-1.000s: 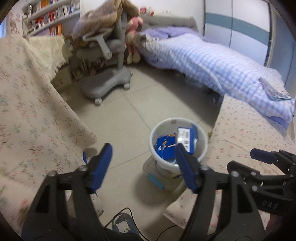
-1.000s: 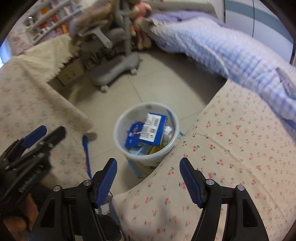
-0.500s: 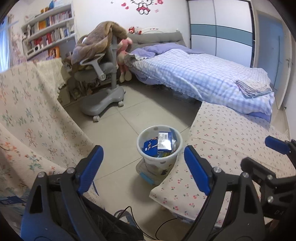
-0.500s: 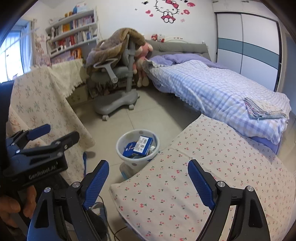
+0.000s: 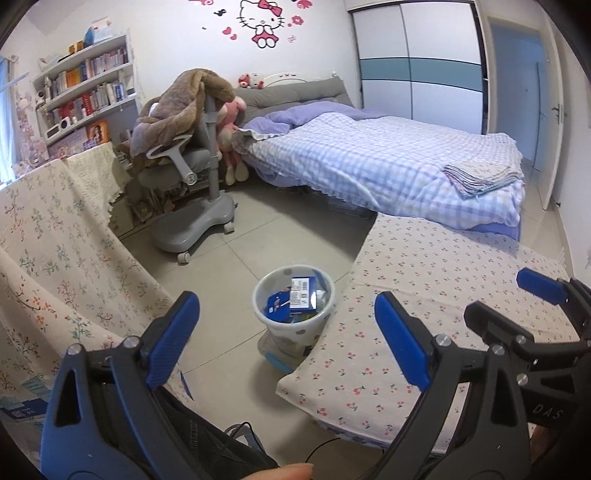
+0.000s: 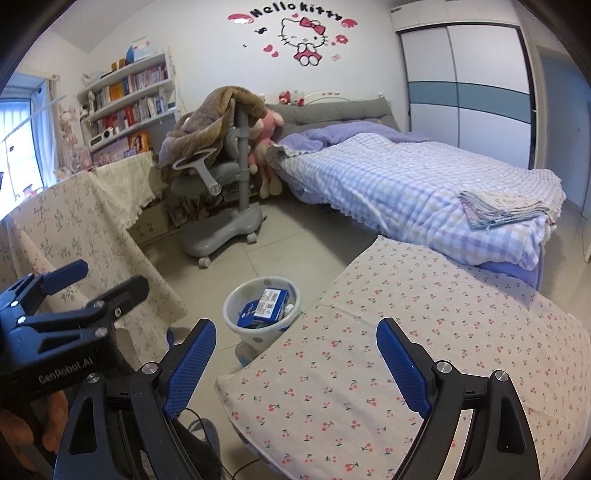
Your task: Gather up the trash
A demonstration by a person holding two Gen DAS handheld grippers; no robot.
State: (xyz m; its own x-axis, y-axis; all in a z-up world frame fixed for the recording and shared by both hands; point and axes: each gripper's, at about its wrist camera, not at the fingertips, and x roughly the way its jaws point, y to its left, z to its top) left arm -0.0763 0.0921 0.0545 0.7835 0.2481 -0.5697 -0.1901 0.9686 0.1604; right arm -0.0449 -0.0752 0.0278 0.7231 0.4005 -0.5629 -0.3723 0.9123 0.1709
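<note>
on the tiled floor between the two cloth-covered surfaces stands the white bin (image 5: 293, 301), already holding the trash: a blue carton (image 5: 303, 293) with a white barcode label lying on top of other blue packets, print too small to read; the left gripper (image 5: 286, 338) hangs spread wide and grasps nothing, with the bin showing straight ahead and below in the gap between its blue pads; the right gripper (image 6: 295, 363) is likewise released and bare, poised over the edge of the cherry-print cover (image 6: 424, 332), the bin ahead and to its left; so the left one looks the nearer to the bin; no loose trash shows on either surface; readable writing: "hello kitty" on the wall sticker (image 6: 304, 33), "genrobot.ai" on the left gripper's body in the right view, "das" on the right one's body in the left view.
</note>
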